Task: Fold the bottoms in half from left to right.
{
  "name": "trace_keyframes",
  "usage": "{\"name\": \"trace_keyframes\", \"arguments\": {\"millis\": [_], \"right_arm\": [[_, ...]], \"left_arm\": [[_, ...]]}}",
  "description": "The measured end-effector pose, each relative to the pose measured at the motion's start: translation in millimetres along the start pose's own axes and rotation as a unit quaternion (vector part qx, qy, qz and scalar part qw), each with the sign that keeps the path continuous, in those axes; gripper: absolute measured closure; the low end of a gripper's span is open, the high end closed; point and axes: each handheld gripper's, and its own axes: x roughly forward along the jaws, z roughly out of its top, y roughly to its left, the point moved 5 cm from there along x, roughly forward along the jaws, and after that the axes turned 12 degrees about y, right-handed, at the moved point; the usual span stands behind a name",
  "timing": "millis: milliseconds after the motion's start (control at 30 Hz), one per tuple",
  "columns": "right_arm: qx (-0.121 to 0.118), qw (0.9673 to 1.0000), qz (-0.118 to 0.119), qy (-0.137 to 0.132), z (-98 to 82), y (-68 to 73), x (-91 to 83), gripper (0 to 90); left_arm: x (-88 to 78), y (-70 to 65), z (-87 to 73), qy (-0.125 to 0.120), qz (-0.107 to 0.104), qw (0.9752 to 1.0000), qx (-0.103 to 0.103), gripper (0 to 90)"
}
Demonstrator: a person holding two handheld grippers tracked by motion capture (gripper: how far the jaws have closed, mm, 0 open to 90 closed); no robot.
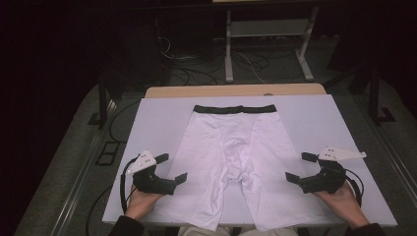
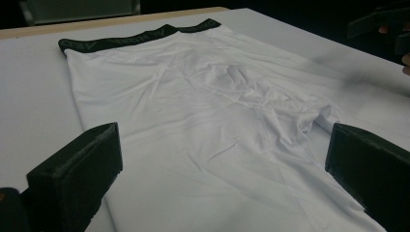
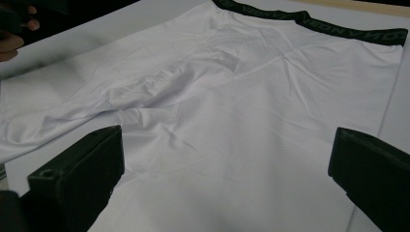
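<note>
White shorts (image 1: 228,157) with a black waistband (image 1: 234,109) lie flat on the white board (image 1: 319,123), waistband at the far side, legs toward me. My left gripper (image 1: 171,168) stands open at the outer edge of the left leg, jaws pointing inward with nothing between them. My right gripper (image 1: 301,167) is open too, just off the right leg's outer edge. In the left gripper view the shorts (image 2: 208,121) spread out between and beyond the wide jaws. The right gripper view shows the shorts (image 3: 251,106) the same way, with the waistband (image 3: 309,21) at the top.
The board rests on a wooden table (image 1: 236,90) whose edge shows at the back. Beyond it are a metal stand (image 1: 268,39) and loose cables (image 1: 196,64) on the dark floor. Bare board lies left and right of the shorts.
</note>
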Motion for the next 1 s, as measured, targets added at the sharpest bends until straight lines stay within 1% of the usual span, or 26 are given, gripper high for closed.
{"name": "trace_keyframes", "arguments": {"millis": [200, 267, 567, 733, 767, 800, 1000], "right_arm": [[-0.001, 1.0000, -0.005, -0.004, 6.2, -0.7, -4.8, 0.0], [-0.003, 0.9999, -0.006, -0.009, 10.5, -0.1, -6.6, 0.0], [-0.013, 0.9999, -0.003, -0.003, 21.5, 1.6, -5.6, 0.0], [-0.012, 0.9999, 0.002, -0.003, 34.8, 0.1, -4.5, 0.0], [-0.012, 0.9999, 0.002, -0.003, 34.8, 0.1, -4.5, 0.0], [-0.014, 0.9999, 0.004, -0.002, 39.3, -0.1, -3.2, 0.0], [-0.021, 0.9998, 0.005, 0.003, 52.2, -0.5, 0.7, 0.0]], "left_arm": [[0.7, -0.7, -0.3, 0.001, 0.002, 1.0000, 0.000, 0.0], [0.9, -0.3, -0.5, 0.001, 0.002, 1.0000, 0.000, 0.0], [-0.2, 0.0, -0.6, -0.001, 0.004, 1.0000, -0.001, 0.0], [-0.5, -0.7, -0.7, -0.002, 0.003, 1.0000, -0.001, 0.0], [-0.5, -0.7, -0.7, -0.002, 0.003, 1.0000, -0.001, 0.0], [-0.9, -0.6, -0.7, -0.003, 0.004, 1.0000, -0.002, 0.0], [-1.6, -0.1, -0.7, -0.005, 0.005, 1.0000, -0.004, 0.0]]}}
